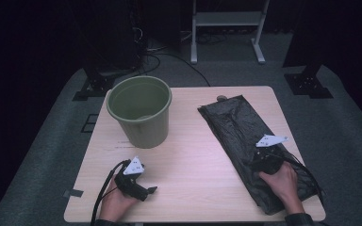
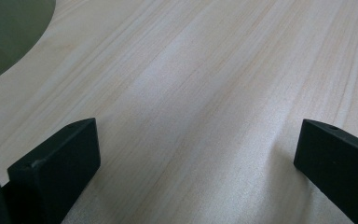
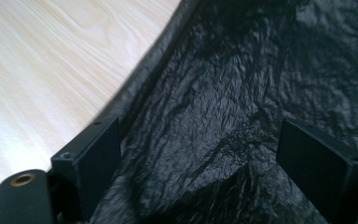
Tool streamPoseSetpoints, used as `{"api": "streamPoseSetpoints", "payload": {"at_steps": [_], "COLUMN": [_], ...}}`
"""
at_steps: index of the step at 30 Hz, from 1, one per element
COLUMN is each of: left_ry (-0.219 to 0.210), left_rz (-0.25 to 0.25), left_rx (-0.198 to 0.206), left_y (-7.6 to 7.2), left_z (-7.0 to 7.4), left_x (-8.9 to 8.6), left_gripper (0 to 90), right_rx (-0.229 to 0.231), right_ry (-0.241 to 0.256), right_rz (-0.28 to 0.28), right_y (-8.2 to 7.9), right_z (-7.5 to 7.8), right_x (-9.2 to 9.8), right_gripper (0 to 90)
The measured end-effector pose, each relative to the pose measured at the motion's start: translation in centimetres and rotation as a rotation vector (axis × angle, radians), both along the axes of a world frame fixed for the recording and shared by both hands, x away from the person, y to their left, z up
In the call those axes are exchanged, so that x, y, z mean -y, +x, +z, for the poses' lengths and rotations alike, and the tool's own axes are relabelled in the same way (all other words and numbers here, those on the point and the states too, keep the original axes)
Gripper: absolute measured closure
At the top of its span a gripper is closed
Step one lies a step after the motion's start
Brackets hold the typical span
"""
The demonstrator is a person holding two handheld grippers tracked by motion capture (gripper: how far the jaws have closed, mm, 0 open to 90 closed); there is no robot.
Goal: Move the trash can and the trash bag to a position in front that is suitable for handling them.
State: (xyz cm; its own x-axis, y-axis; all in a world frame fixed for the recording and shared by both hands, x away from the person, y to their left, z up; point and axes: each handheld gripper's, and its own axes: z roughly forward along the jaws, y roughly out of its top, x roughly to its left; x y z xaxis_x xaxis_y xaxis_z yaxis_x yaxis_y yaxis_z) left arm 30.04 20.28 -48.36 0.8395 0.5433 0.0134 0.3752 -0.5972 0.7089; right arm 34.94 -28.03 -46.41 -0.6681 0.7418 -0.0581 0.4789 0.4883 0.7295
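Observation:
An olive green bucket (image 1: 139,110) stands upright at the table's back left; its wall fills the upper left corner (image 2: 7,32) of the left gripper view. A crinkled black plastic bag (image 1: 238,125) lies flat along the right side of the table. My right gripper (image 1: 264,156) rests low over the bag's middle, and in the right gripper view its jaws (image 3: 200,140) stand open with the bag (image 3: 214,93) between and under them, gripping nothing. My left gripper (image 1: 146,190) sits near the front left, open (image 2: 198,140) over bare wood.
The light wooden table (image 1: 193,155) has bare room between bucket and bag. A small round object (image 1: 221,98) lies at the bag's far end. Beyond the table are a white frame (image 1: 228,28), dark stands and cables on a grey floor.

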Motion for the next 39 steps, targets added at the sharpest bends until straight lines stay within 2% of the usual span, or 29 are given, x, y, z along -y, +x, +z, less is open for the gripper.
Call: {"api": "streamPoseSetpoints", "payload": {"at_steps": [7,11,16,18,19,22,27,32,39], "left_ry": [-0.003,0.014,0.036,0.010,-0.006,-0.014,-0.065,-0.076,-0.104], "left_rz": [0.007,0.013,0.017,0.020,0.027,0.027,0.030,0.036,0.043], "left_rx": [0.000,-0.002,-0.026,-0.031,-0.036,-0.049,-0.039,-0.020,0.016], "left_y": [0.0,0.0,-0.1,-0.1,-0.2,-0.2,-0.5,-0.6,-1.1], "left_z": [0.0,0.2,0.5,0.7,1.0,1.9,3.8,4.9,7.3], "left_x": [0.0,0.0,-0.3,-0.5,-0.6,-0.7,-1.2,-1.4,-1.9], "left_gripper": [0.0,0.0,0.0,0.0,0.0,0.0,0.0,0.0,0.0], "right_rx": [-0.007,-0.026,-0.041,-0.043,-0.042,-0.043,-0.043,-0.043,-0.043], "right_ry": [-0.010,0.040,0.055,0.055,0.055,0.055,0.055,0.056,0.055], "right_rz": [-0.009,-0.004,-0.005,-0.006,-0.006,-0.004,-0.004,-0.004,-0.004], "right_y": [0.6,0.8,0.9,0.9,0.9,0.9,0.9,0.9,0.9], "right_z": [-1.7,-2.1,-2.2,-2.2,-2.2,-2.2,-2.2,-2.2,-2.2], "right_x": [0.0,0.5,0.6,0.6,0.6,0.6,0.6,0.6,0.6], "right_gripper": [12.7,12.9,12.8,12.7,12.6,12.2,12.2,12.2,12.2]}}
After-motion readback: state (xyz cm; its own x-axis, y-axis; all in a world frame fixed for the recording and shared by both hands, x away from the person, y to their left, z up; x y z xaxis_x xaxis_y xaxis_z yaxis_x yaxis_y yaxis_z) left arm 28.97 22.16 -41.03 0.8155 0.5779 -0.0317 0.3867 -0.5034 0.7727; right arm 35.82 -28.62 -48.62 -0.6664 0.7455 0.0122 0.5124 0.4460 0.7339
